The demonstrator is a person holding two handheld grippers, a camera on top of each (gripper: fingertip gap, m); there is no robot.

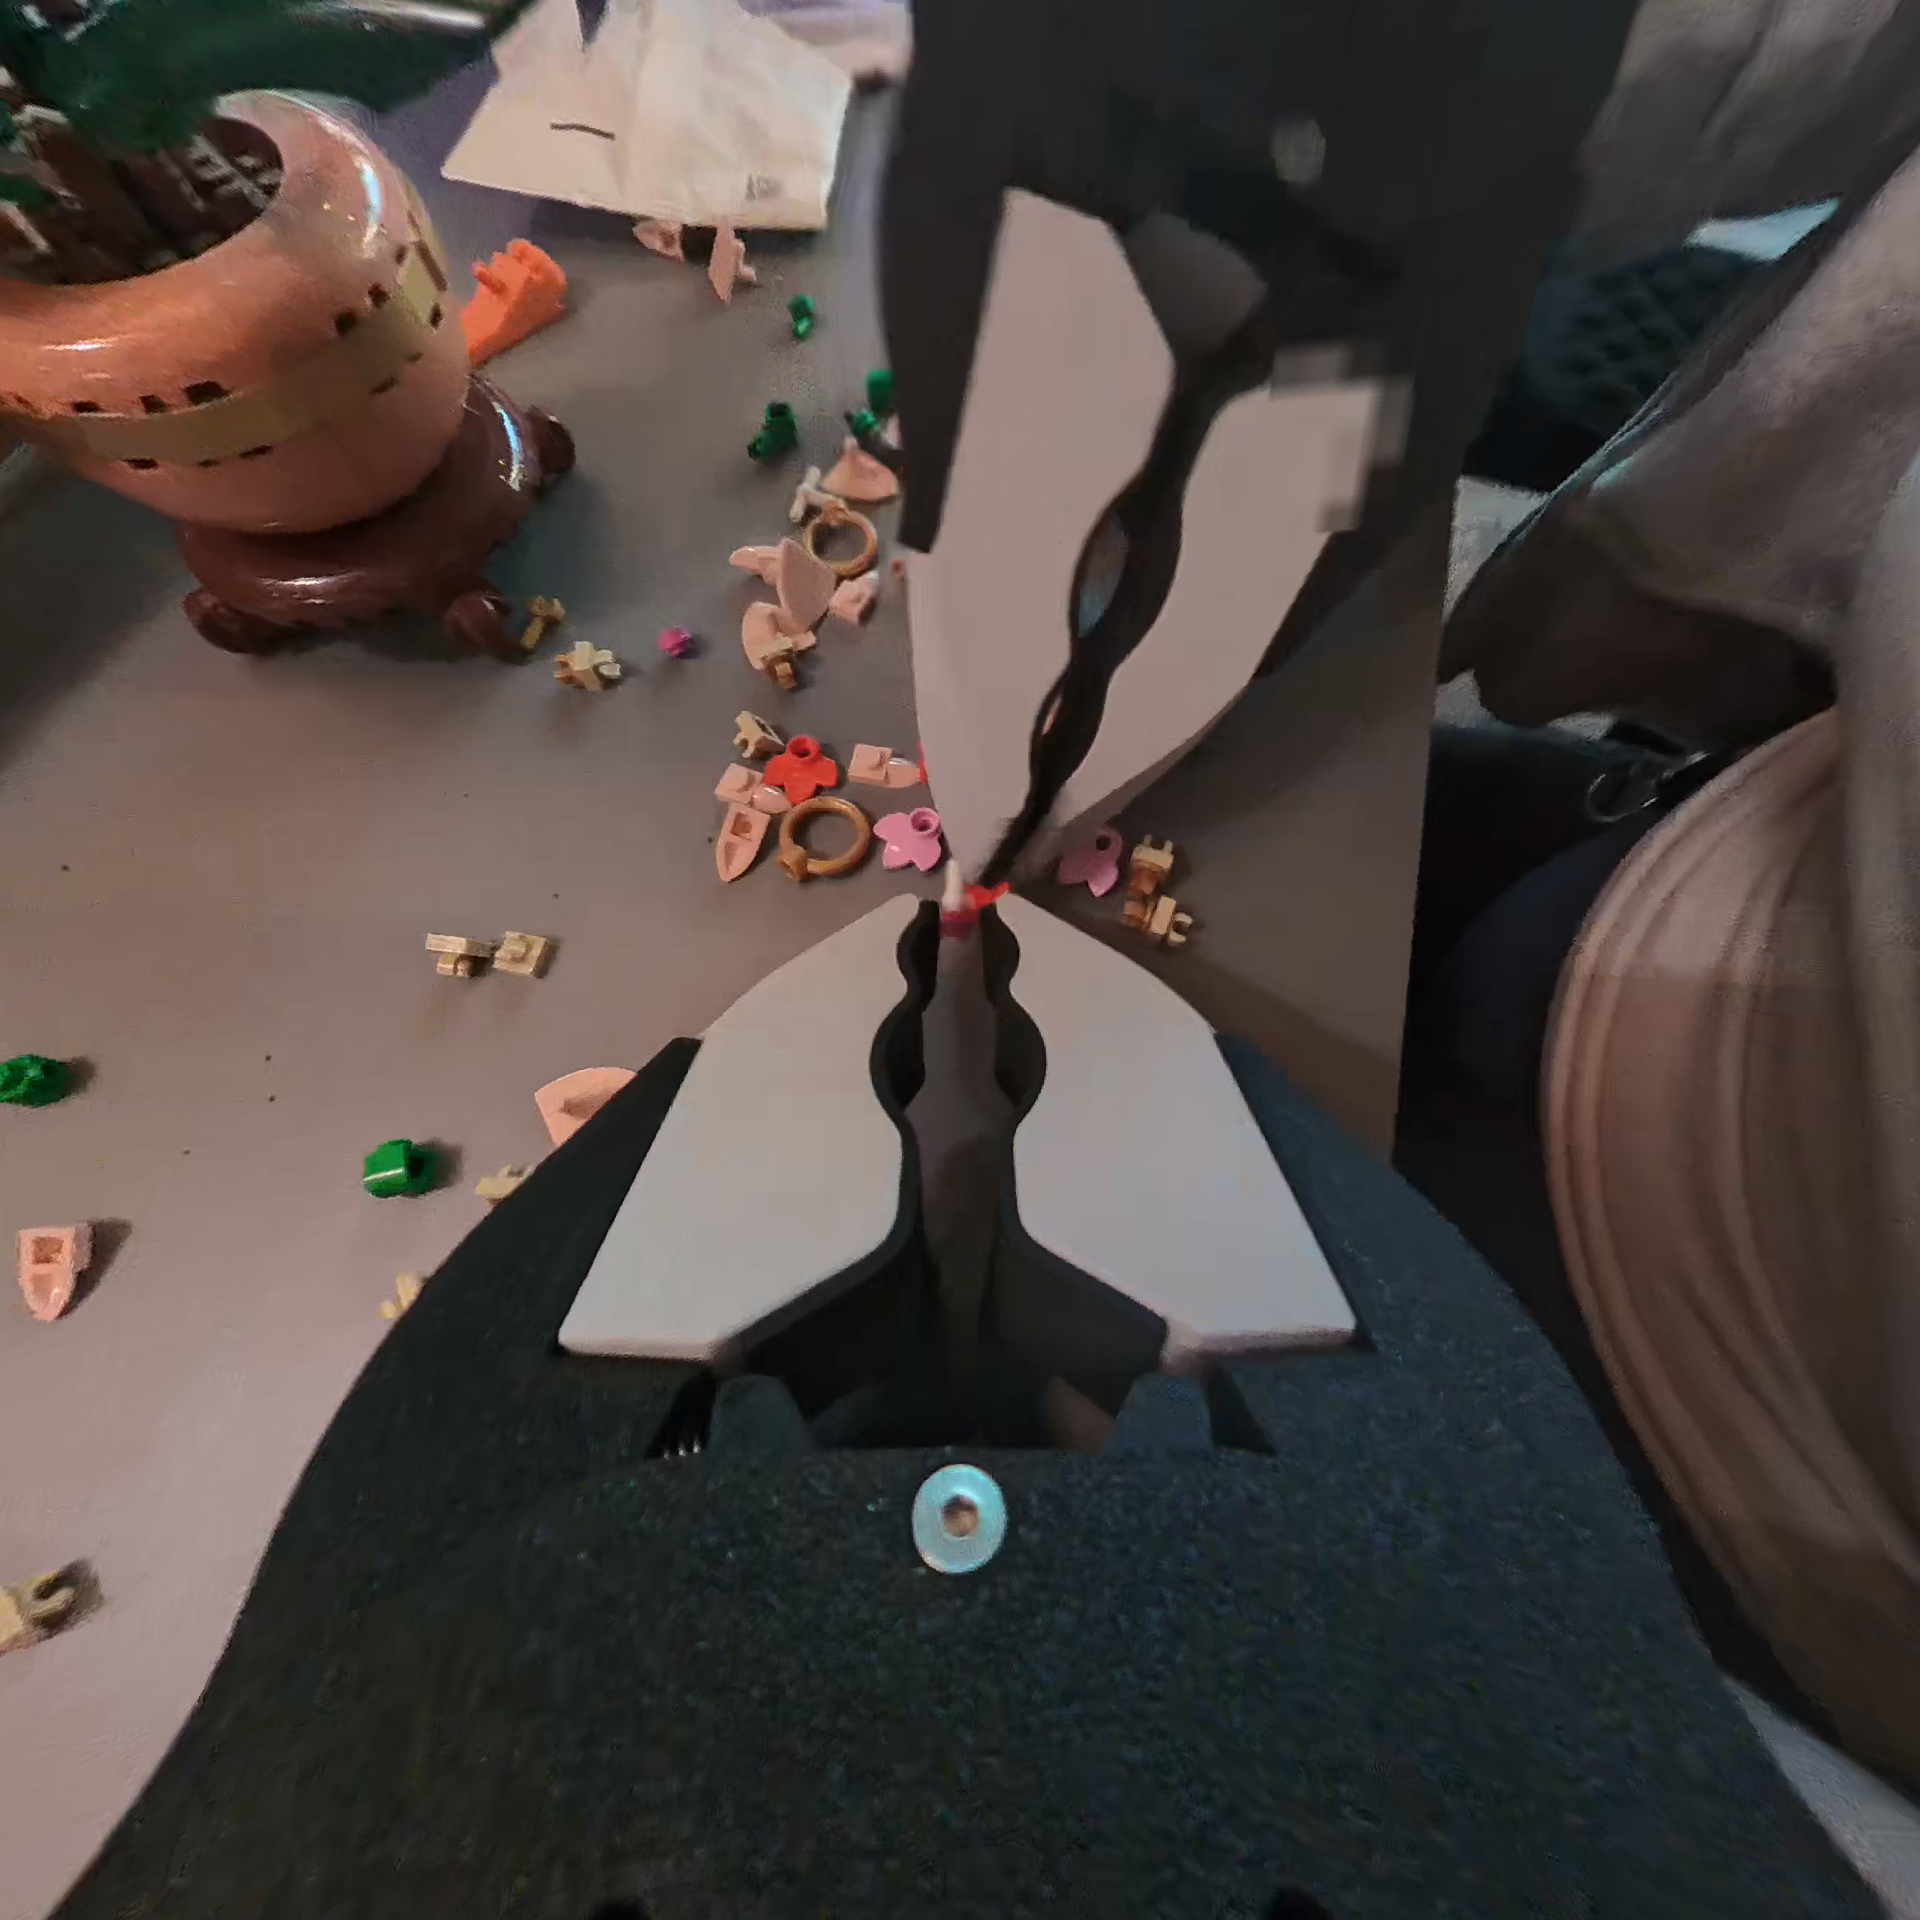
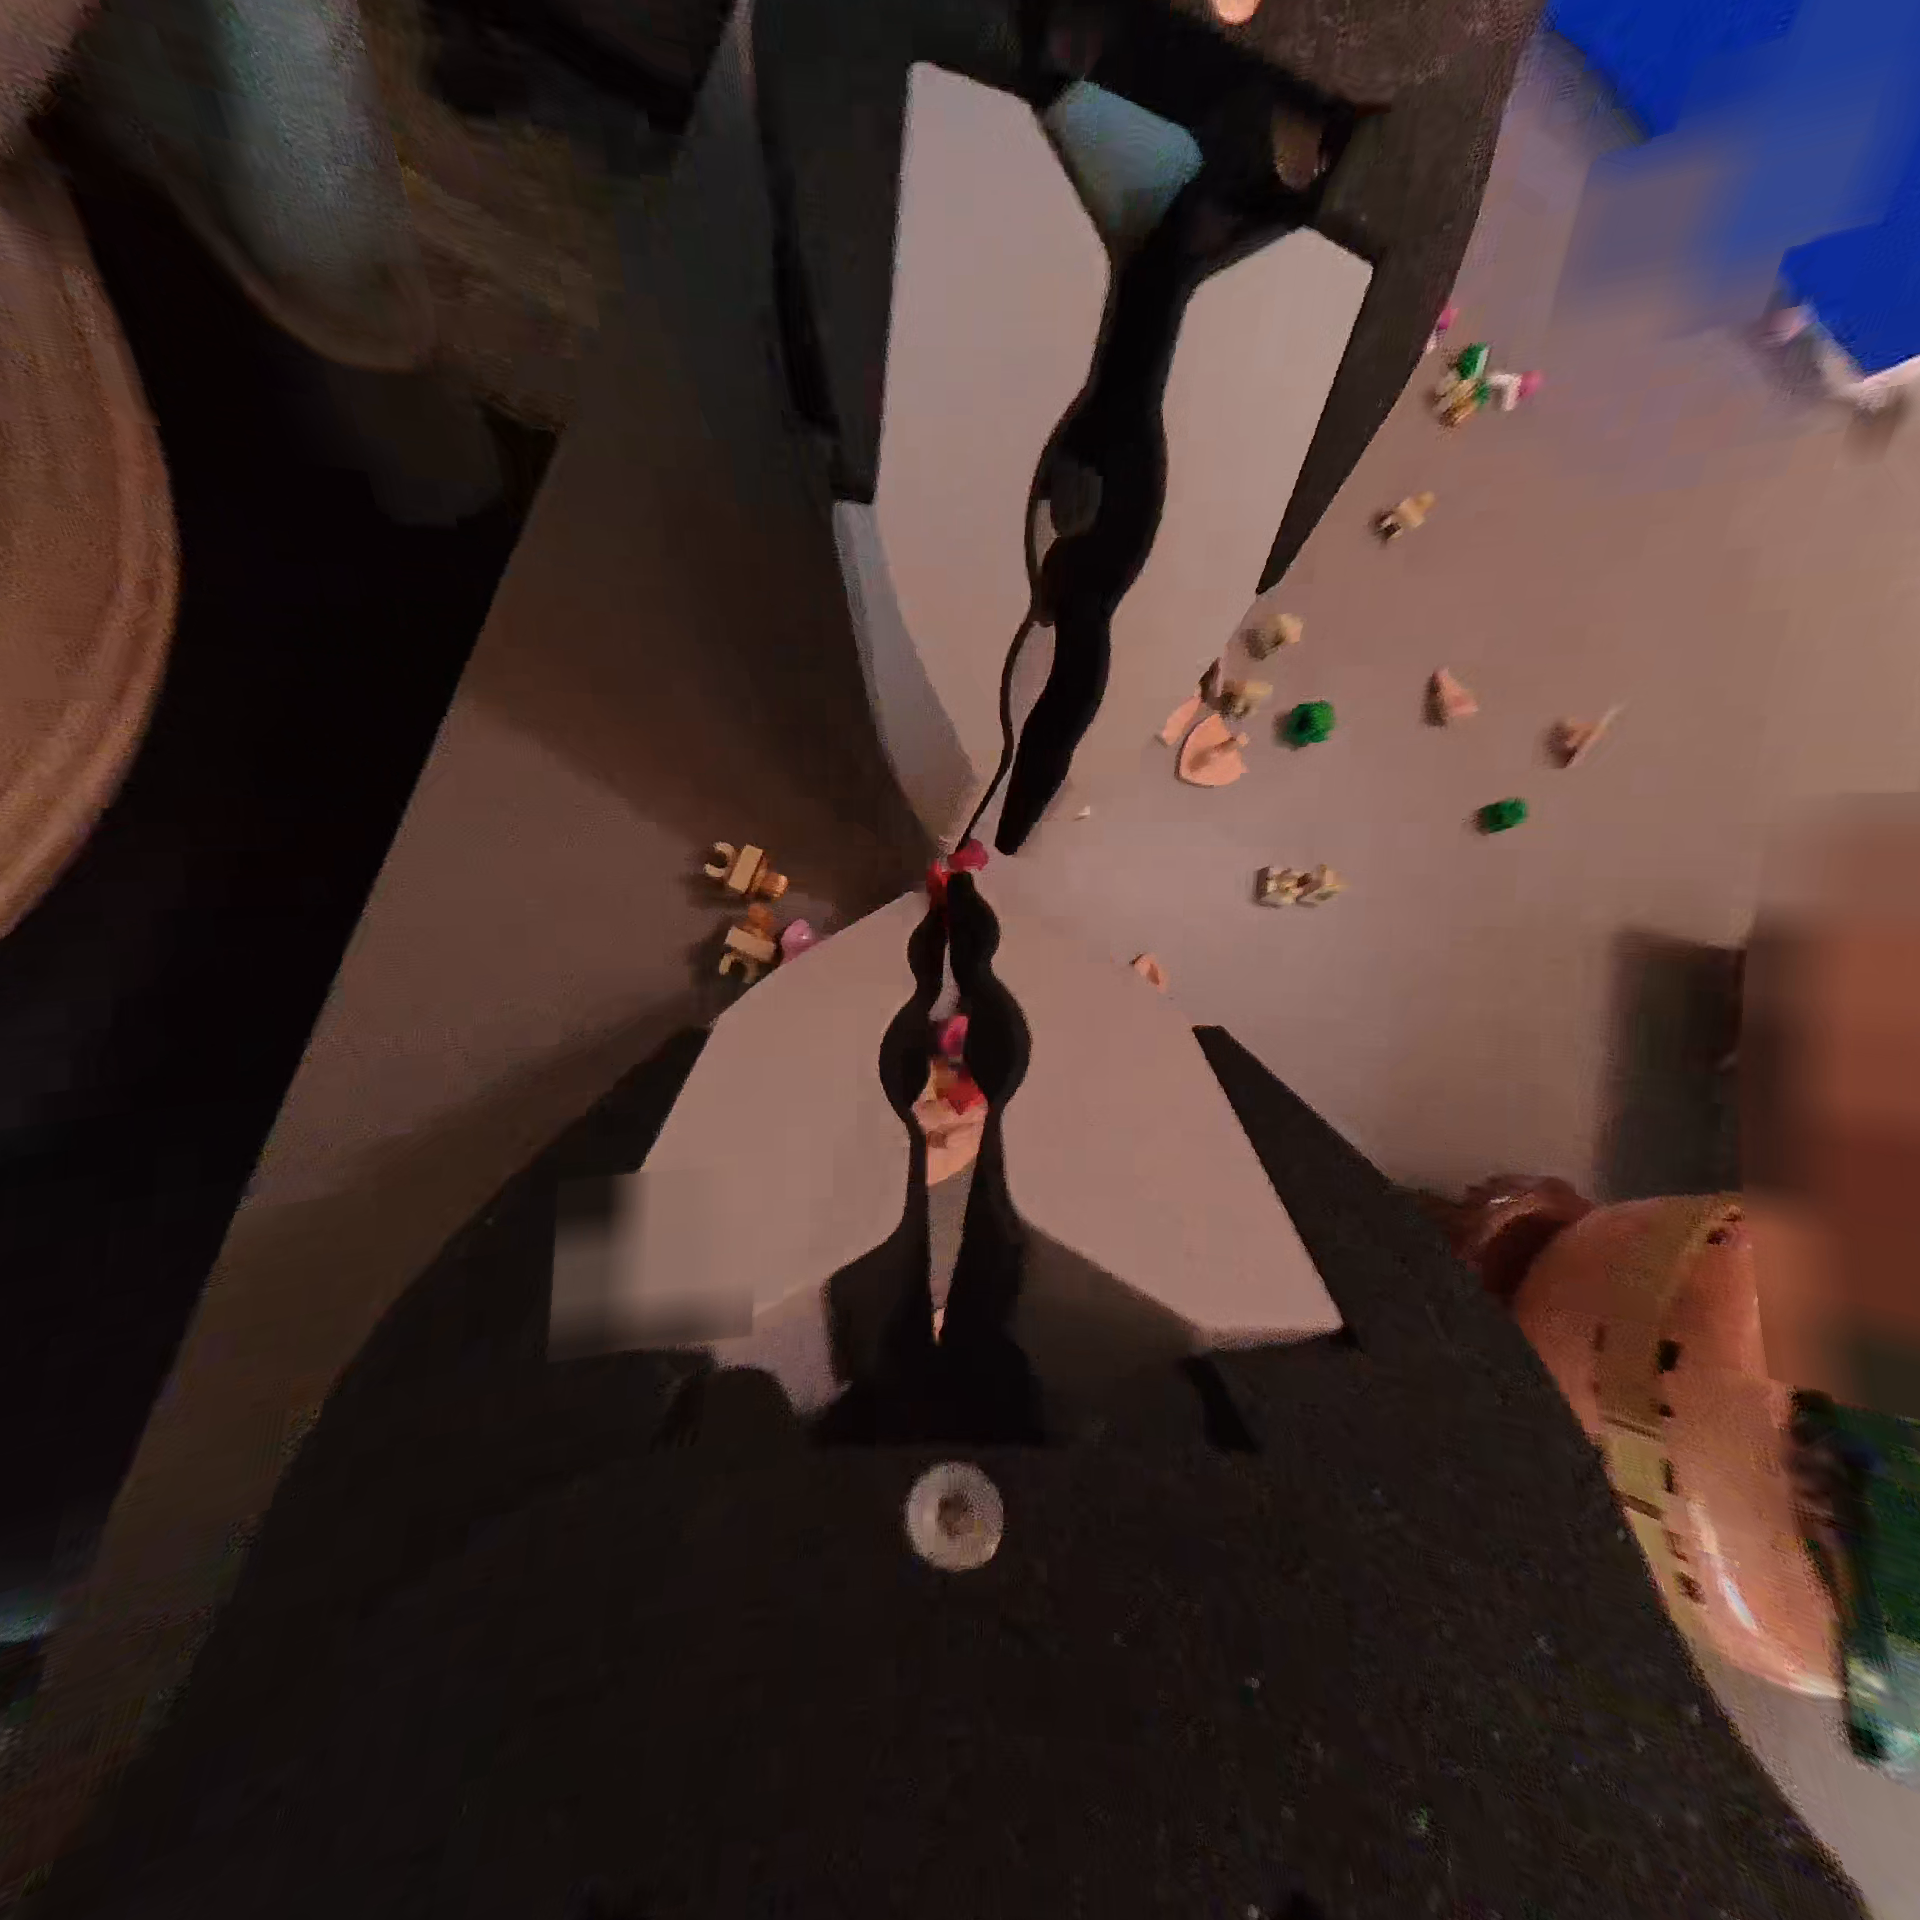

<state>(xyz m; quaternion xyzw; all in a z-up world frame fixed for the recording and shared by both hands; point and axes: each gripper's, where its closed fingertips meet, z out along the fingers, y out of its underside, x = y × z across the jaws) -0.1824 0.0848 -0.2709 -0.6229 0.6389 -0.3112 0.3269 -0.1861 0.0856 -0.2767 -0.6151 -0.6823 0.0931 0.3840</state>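
While meeting tip to tip above the grey table (image 1: 260, 831), 2 grippers, likely so a tiny red piece (image 1: 961, 914) can be shared or joined. Left gripper (image 1: 958, 920) nearly together, pinching that red piece at the very tips. Right gripper (image 2: 951, 883) likewise closed on it from opposite. Scattered bricks (image 1: 800, 769) just below; pink pot (image 1: 239, 353) well apart.

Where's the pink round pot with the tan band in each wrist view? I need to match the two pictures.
Left wrist view: the pink pot stands at upper left on its dark brown base, far left of the left gripper.
Right wrist view: the same pot is at lower right, tilted and blurred.
Shared landmark: the small red piece, where both grippers' tips meet.
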